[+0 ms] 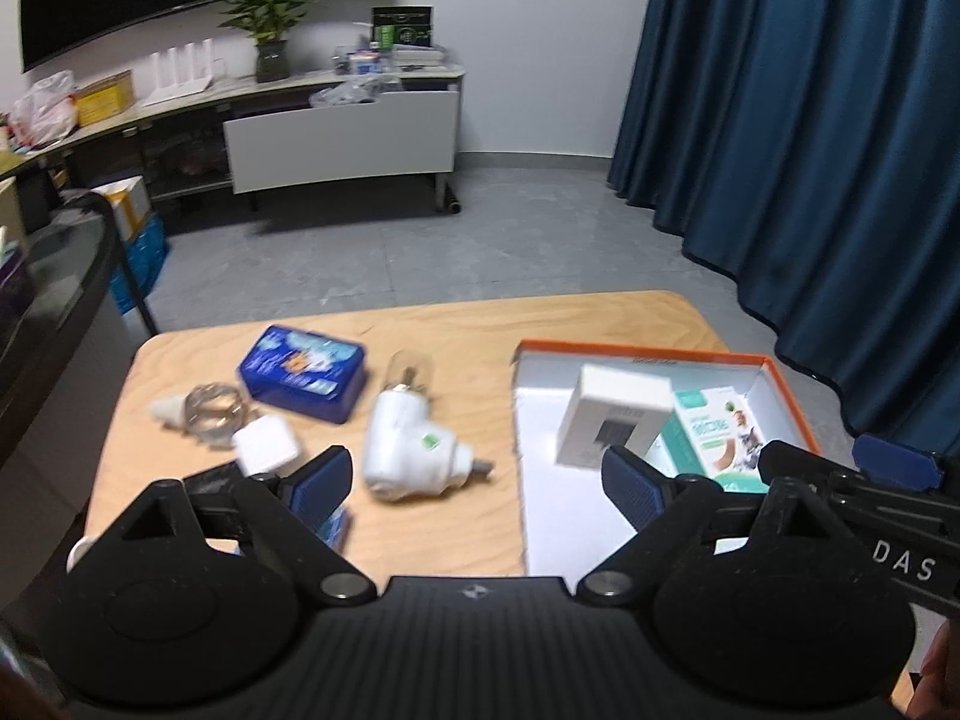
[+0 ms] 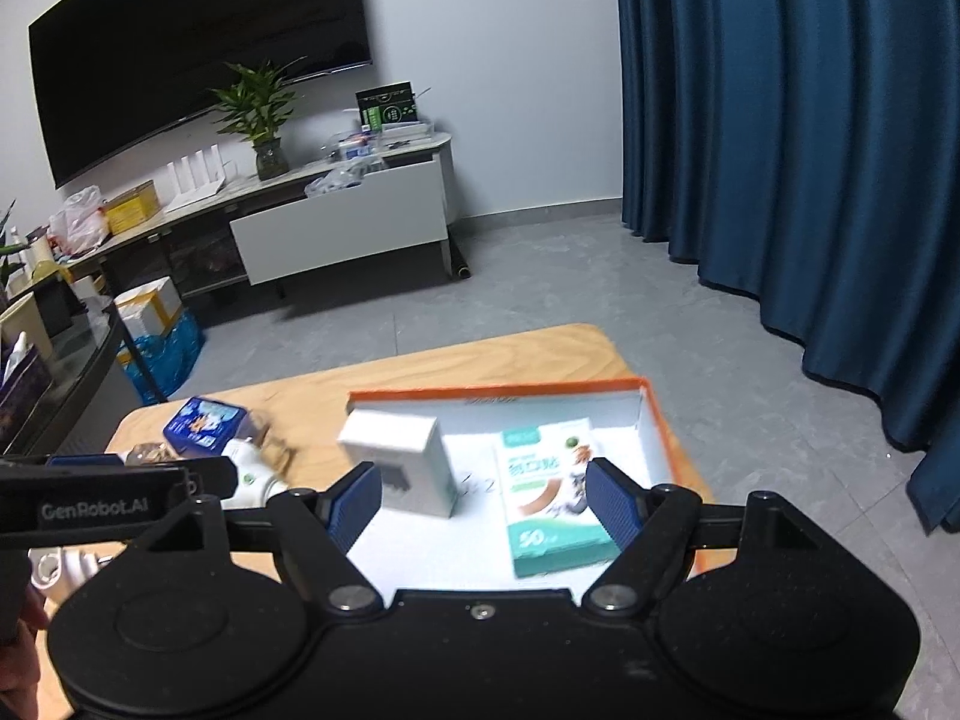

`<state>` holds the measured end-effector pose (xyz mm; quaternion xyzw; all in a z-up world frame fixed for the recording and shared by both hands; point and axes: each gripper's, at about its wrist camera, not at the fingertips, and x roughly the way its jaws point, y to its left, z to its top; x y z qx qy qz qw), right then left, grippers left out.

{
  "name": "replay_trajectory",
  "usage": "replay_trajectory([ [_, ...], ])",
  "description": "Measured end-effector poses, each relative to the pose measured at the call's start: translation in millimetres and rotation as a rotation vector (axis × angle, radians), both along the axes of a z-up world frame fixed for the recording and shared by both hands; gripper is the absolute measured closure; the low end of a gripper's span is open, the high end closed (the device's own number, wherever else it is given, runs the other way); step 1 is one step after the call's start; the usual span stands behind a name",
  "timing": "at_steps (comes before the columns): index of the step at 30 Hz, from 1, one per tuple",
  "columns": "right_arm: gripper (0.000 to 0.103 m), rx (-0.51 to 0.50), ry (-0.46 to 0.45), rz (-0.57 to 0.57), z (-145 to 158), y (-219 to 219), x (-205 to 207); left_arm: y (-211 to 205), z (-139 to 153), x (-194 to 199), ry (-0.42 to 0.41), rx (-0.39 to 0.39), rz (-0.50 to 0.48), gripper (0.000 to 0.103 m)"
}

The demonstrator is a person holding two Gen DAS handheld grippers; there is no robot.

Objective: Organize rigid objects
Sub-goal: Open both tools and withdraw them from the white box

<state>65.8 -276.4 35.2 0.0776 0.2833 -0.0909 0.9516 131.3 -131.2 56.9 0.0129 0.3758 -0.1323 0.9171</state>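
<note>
Orange-rimmed tray (image 1: 786, 387) is noted at the right of the wooden table (image 1: 456, 324); a white carton (image 1: 612, 420) stands in it, tilted against a teal plaster box (image 1: 717, 438) lying flat. Left loose on the wood are a blue tin (image 1: 303, 372), a white plug-in device with a clear bulb (image 1: 408, 438), a white adapter (image 1: 267, 444) and a clear ring-shaped item (image 1: 213, 411) which cannot be identified. The left gripper (image 1: 477, 480) is seen spread wide and empty, as is the right gripper (image 2: 483, 501). The plug-in device is judged light and stiff but its bulb fragile; a hold across the white body is advised. The tin is judged rigid and slick, best taken across its short sides
</note>
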Motion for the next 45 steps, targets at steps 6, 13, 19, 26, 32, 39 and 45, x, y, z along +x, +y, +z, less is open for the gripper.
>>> replay_trajectory([
  [6, 0.014, 0.005, 0.016, 0.027, -5.9, 14.9, -8.7, 16.6, -4.0, -17.5, 0.001, 0.005, 0.022, 0.010],
  [13, 0.014, 0.002, 0.033, 0.062, -10.7, 31.8, -12.0, 35.1, -13.3, -32.6, 0.015, -0.006, 0.047, 0.010],
  [19, 0.014, 0.001, 0.048, 0.094, -15.9, 45.3, -11.5, 52.5, -17.9, -38.9, 0.019, -0.005, 0.073, 0.010],
  [26, 0.014, 0.000, 0.068, 0.126, -23.8, 61.0, -6.5, 66.9, -20.4, -41.3, 0.022, 0.004, 0.097, 0.010],
  [32, 0.014, -0.004, 0.080, 0.148, -29.3, 71.1, -4.1, 74.2, -23.4, -41.5, 0.028, 0.009, 0.107, 0.010],
  [39, 0.014, -0.007, 0.088, 0.164, -32.4, 76.9, -1.4, 77.8, -24.3, -41.8, 0.026, 0.007, 0.110, 0.010],
  [45, 0.014, -0.007, 0.096, 0.176, -35.2, 82.3, 1.3, 83.4, -25.7, -40.5, 0.029, 0.003, 0.116, 0.010],
])
